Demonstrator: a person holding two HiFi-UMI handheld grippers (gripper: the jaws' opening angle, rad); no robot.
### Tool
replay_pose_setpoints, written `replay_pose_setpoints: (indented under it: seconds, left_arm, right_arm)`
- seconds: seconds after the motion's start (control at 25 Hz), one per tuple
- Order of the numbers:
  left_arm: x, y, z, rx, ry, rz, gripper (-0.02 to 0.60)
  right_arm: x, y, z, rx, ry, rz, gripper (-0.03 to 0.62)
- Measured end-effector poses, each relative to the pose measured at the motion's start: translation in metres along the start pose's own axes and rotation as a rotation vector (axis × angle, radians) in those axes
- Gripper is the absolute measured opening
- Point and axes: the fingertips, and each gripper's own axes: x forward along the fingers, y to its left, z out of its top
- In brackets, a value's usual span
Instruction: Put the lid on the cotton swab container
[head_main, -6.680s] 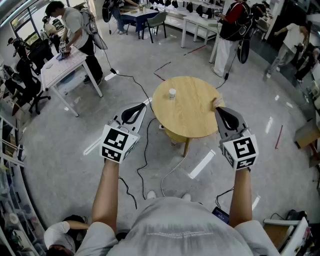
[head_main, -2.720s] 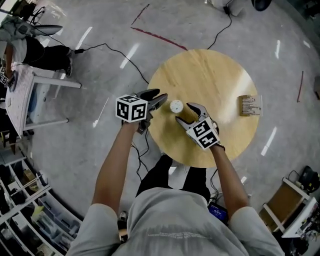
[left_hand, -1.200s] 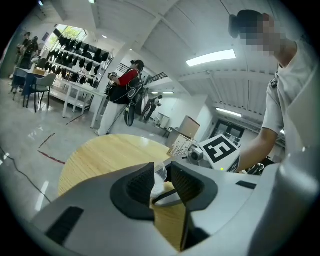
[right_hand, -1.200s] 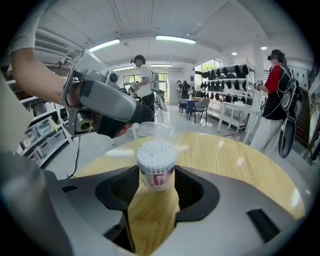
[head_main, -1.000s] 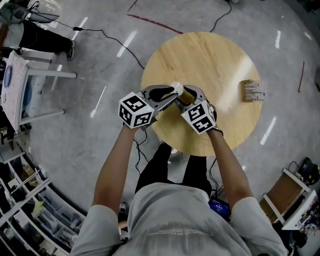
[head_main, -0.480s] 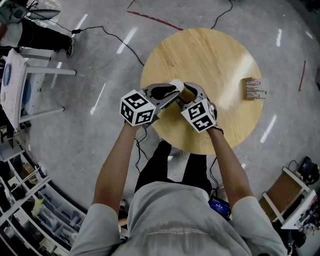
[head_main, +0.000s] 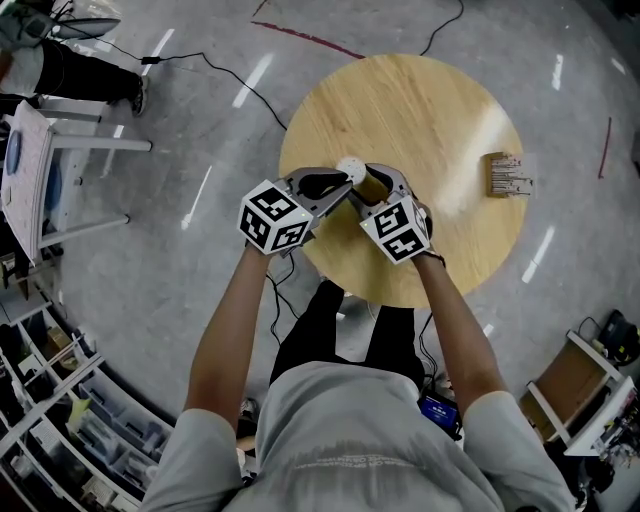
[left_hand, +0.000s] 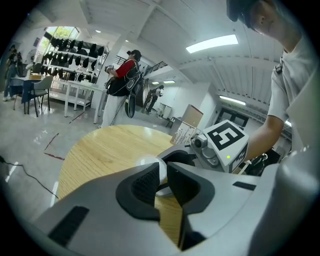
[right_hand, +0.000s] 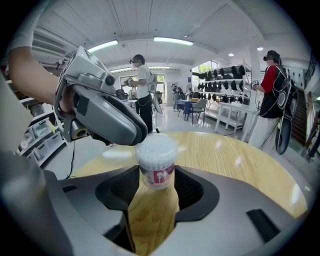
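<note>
A small clear cotton swab container (right_hand: 156, 161) with a pink label stands upright between my right gripper's (right_hand: 156, 186) pads, which are shut on its sides. Its white lid (left_hand: 159, 169) sits at the top. My left gripper (left_hand: 161, 181) reaches in from the left, its jaws closing, with the lid's edge between the pads. In the head view both grippers, left (head_main: 343, 190) and right (head_main: 372, 186), meet at the container (head_main: 350, 168) near the round wooden table's (head_main: 440, 100) near-left edge. The container's lower part is hidden there.
A small pack of wooden sticks (head_main: 505, 176) lies at the table's right edge. Cables (head_main: 200, 75) run over the grey floor to the left. A white table (head_main: 30, 170) stands far left. People (right_hand: 142, 95) stand in the background.
The person has walked up to the table and brought both grippers to the container. Over the last second the left jaws have narrowed round the lid; the right gripper has stayed put.
</note>
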Motion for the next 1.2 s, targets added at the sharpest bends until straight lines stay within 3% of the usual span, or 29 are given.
replay_pose_setpoints:
  seconds: [0.48, 0.8, 0.92, 1.08, 1.2]
  left_arm:
    - [0.003, 0.006, 0.0, 0.053, 0.06, 0.071, 0.018]
    - [0.01, -0.004, -0.005, 0.26, 0.204, 0.125, 0.018]
    - [0.009, -0.002, -0.002, 0.261, 0.188, 0.124, 0.018]
    - [0.008, 0.001, 0.005, 0.329, 0.144, 0.159, 0.02]
    - [0.013, -0.002, 0.006, 0.323, 0.135, 0.151, 0.02]
  right_arm:
    - [0.002, -0.001, 0.001, 0.019, -0.002, 0.0, 0.245]
    - [0.004, 0.0, -0.002, 0.042, 0.01, -0.001, 0.247]
    - [0.003, -0.001, -0.002, 0.051, 0.007, -0.006, 0.247]
    - [0.002, -0.001, -0.004, 0.06, 0.011, -0.008, 0.242]
    - [0.002, 0.001, -0.007, 0.066, 0.009, -0.007, 0.239]
